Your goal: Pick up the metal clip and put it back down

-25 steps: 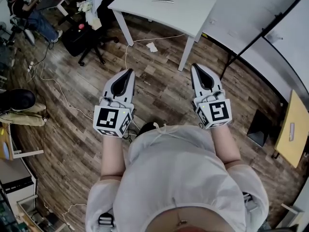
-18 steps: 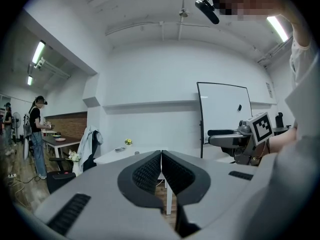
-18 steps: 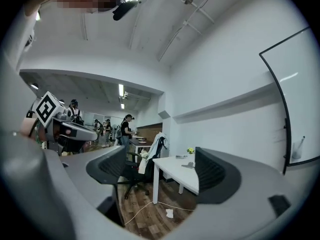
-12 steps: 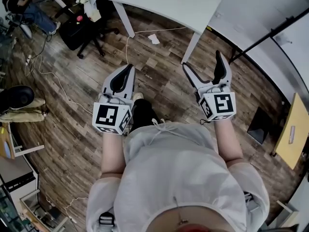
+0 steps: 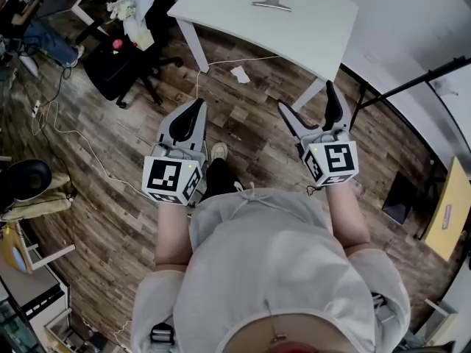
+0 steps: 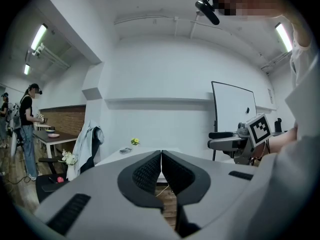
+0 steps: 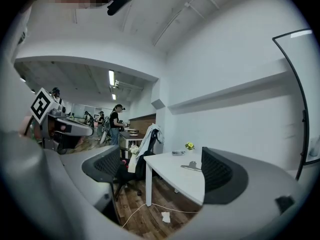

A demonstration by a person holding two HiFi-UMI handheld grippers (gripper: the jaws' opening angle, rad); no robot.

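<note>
The metal clip (image 5: pixel 271 4) lies flat on the white table (image 5: pixel 309 35) at the top of the head view, well ahead of both grippers. In the right gripper view the clip (image 7: pixel 191 167) rests on the tabletop (image 7: pixel 172 179) between the jaws' outlines, still far off. My right gripper (image 5: pixel 306 98) is open, its jaws having just spread wide, and there is nothing between them (image 7: pixel 161 156). My left gripper (image 5: pixel 196 105) is shut on nothing, its pads meeting (image 6: pixel 161 155). Both hang over the wood floor short of the table.
A black office chair (image 5: pixel 125 68) draped with clothes stands left of the table. Cables and a paper scrap (image 5: pixel 240 73) lie on the floor. A black stand (image 5: pixel 412 85) leans at the right. People work at a desk (image 7: pixel 131 134) farther back.
Both grippers have moved forward towards the table, which now looks nearer. The right gripper's jaws went from shut to wide open. The left gripper stayed shut.
</note>
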